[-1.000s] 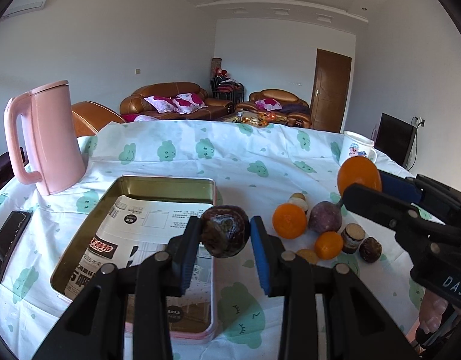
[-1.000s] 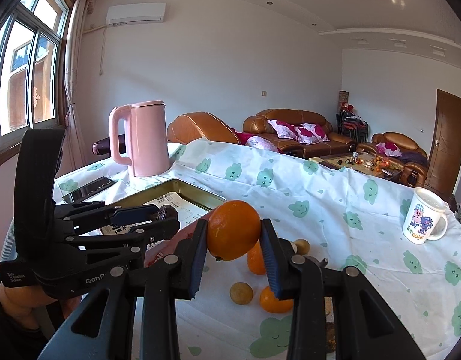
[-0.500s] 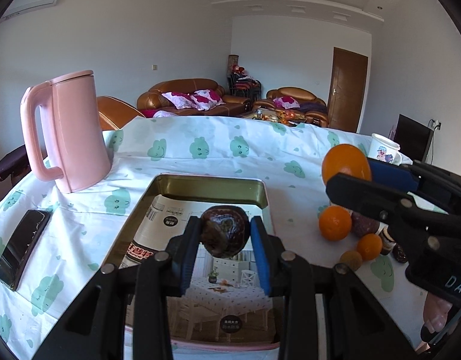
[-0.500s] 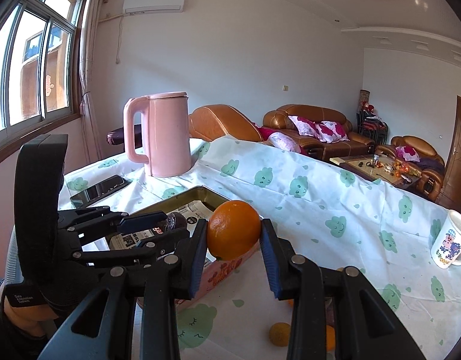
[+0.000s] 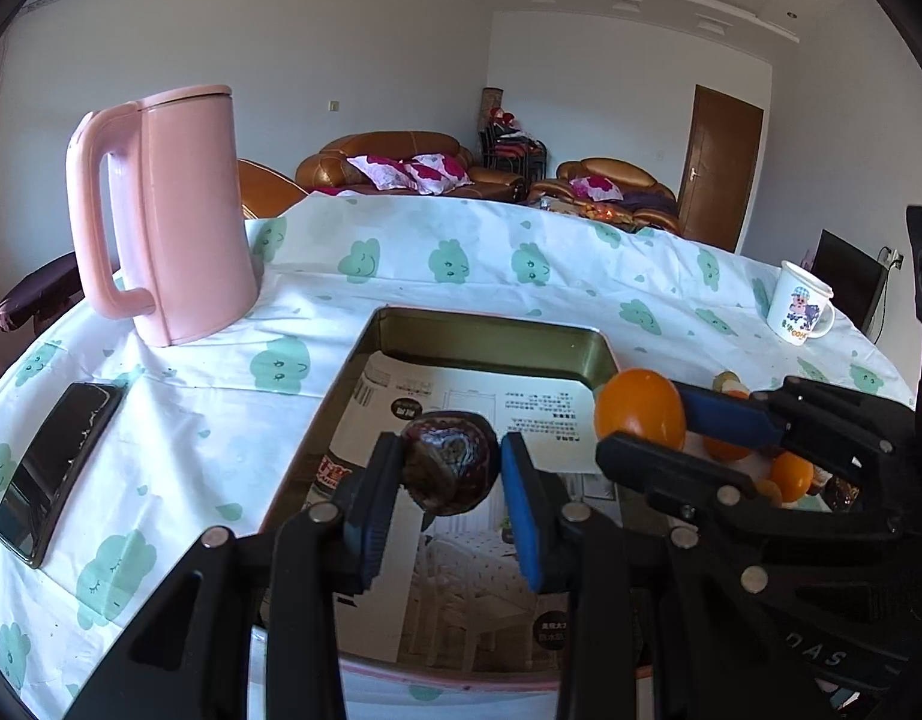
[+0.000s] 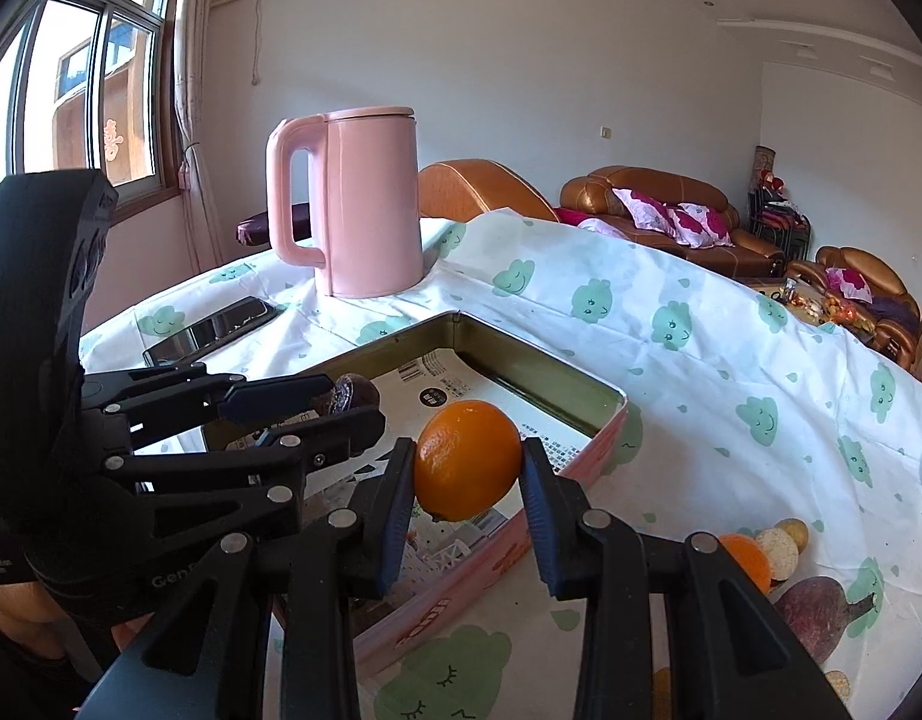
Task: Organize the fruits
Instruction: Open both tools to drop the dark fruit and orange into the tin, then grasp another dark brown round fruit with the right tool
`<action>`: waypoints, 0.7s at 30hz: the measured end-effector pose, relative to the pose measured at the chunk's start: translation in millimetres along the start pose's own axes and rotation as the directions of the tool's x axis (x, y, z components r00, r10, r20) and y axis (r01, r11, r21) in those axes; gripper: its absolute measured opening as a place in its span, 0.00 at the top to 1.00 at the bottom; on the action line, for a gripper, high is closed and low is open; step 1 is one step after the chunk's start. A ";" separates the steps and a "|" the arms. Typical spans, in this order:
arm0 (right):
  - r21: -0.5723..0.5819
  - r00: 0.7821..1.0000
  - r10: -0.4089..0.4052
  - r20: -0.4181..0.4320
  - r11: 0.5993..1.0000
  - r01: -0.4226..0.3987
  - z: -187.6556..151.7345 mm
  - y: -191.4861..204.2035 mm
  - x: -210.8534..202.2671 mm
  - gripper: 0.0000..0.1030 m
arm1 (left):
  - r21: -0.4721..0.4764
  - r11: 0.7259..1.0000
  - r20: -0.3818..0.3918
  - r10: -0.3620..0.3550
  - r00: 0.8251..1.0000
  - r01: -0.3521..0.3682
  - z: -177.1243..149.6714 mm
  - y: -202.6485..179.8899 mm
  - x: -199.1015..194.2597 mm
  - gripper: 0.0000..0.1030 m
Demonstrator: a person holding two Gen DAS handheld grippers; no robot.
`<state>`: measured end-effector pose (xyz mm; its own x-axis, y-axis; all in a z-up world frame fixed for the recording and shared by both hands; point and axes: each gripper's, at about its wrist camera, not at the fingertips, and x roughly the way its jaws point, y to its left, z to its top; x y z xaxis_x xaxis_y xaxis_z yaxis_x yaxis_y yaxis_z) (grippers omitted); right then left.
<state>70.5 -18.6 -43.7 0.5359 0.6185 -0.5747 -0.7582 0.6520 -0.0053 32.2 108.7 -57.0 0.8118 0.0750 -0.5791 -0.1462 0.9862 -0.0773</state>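
Observation:
My left gripper [image 5: 446, 468] is shut on a dark wrinkled passion fruit [image 5: 452, 461] and holds it above the paper-lined metal tin tray [image 5: 490, 333]. My right gripper [image 6: 468, 468] is shut on an orange [image 6: 466, 461], over the tray's [image 6: 604, 384] near right side. The left wrist view shows the right gripper [image 5: 646, 420] and its orange [image 5: 639, 414] by the tray's right rim. In the right wrist view the left gripper [image 6: 347, 399] and its passion fruit [image 6: 356, 391] hang to the left. More fruit [image 6: 754, 558] lies on the cloth at the right.
A pink kettle [image 5: 167, 216] stands left of the tray and a black phone [image 5: 56, 468] lies near the table's left edge. A white mug [image 5: 799, 309] sits at the far right. A purple root [image 6: 823, 612] and small oranges [image 5: 790, 474] crowd the cloth right of the tray.
Both grippers have carried their fruit leftward from the loose fruit pile to above the tray and a little lower. Each grip has stayed the same.

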 end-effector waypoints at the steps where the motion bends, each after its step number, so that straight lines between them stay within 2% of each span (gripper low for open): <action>1: -0.002 1.000 0.001 -0.007 1.000 -0.001 -0.4 0.6 3.4 0.64 | -0.002 1.000 -0.005 -0.006 1.000 0.006 0.0 1.2 0.4 0.65; 5: 0.006 0.999 0.009 -0.039 1.000 -0.008 -3.9 1.6 13.4 0.64 | -0.003 1.000 -0.014 0.009 1.000 -0.009 -0.6 5.1 1.4 0.66; 9: 0.007 0.999 0.015 -0.048 1.000 -0.015 -3.4 2.5 13.6 0.62 | 0.005 0.999 -0.009 0.038 0.999 -0.038 -1.4 5.5 -1.3 0.62; 11: 0.012 0.999 0.009 -0.042 1.000 -0.008 -4.6 0.9 7.4 0.60 | 0.000 0.999 0.006 0.053 0.999 -0.053 -1.9 5.6 -6.0 0.52; 12: 0.018 0.999 0.009 -0.038 1.000 -0.008 -5.9 -1.6 1.5 0.56 | -0.003 0.999 0.017 0.051 0.999 -0.051 -2.0 5.1 -9.4 0.43; 13: 0.021 1.000 0.008 -0.030 1.000 -0.007 -8.5 -5.3 -7.2 0.52 | -0.007 0.999 0.030 0.046 0.999 -0.046 -2.0 3.7 -13.6 0.32; 14: 0.021 1.000 -0.002 -0.018 1.000 0.002 -12.5 -9.9 -17.7 0.43 | -0.009 0.999 0.046 0.040 0.998 -0.040 -1.5 1.7 -18.4 0.27; 15: 0.023 1.000 -0.024 -0.005 0.999 0.024 -17.3 -16.0 -29.3 0.39 | -0.006 0.999 0.066 0.035 0.997 -0.034 -1.5 -1.9 -23.6 0.18; 16: 0.030 0.998 -0.056 0.006 0.998 0.056 -23.5 -24.2 -42.4 0.38 | 0.001 1.000 0.084 0.028 0.996 -0.028 -1.3 -6.7 -28.2 0.14; 18: 0.056 0.993 -0.120 0.013 0.991 0.119 -35.8 -44.0 -66.6 0.37 | 0.020 1.000 0.099 -0.002 0.995 0.000 -0.5 -19.2 -33.2 0.13; 21: 0.109 0.971 -0.238 -0.004 0.965 0.237 -58.2 -76.5 -99.9 0.37 | 0.055 0.997 0.096 -0.051 0.994 0.046 -1.1 -42.2 -34.6 0.13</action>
<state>53.3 -155.8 -33.5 0.6993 0.4437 -0.5604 -0.5646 0.8237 -0.0524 9.7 64.4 -34.6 0.8689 0.0379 -0.4935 -0.0771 0.9953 -0.0592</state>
